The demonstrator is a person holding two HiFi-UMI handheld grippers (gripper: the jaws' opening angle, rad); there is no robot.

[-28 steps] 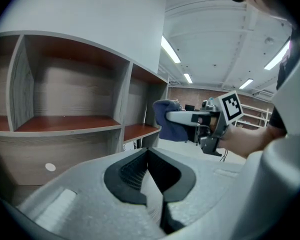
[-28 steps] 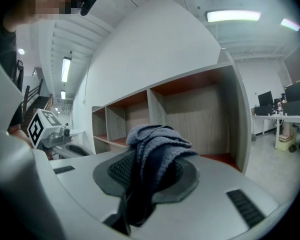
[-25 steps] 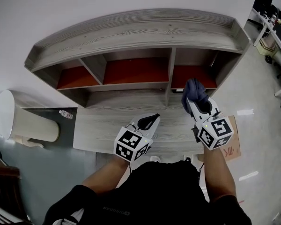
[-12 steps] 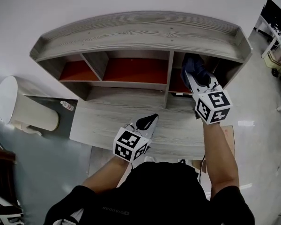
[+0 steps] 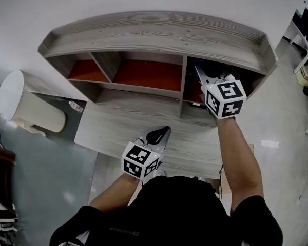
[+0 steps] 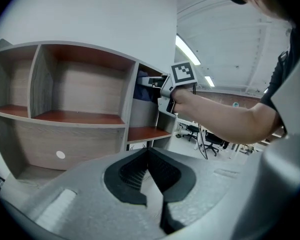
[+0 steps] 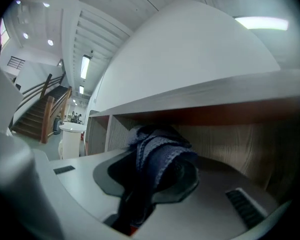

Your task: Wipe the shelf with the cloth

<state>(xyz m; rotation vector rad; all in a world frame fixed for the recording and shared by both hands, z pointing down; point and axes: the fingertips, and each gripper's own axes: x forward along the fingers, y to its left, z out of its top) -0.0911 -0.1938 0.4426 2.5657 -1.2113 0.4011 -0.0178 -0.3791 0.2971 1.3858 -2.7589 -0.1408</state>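
Cloth point(image 7: 157, 154) covered the right hand-held gripper point(image 5: 205, 77) jaw tips in the right gripper view; shelf point(image 5: 159, 35) contact couldn't be told. Head view: cloth mostly lost in dark compartment behind that gripper. Bottle point(image 5: 75, 106) too small to identify.

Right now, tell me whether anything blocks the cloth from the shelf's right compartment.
Nothing visible does. The right gripper, shut on the cloth, reaches into the shelf's right compartment, and what shows of its red floor holds nothing.
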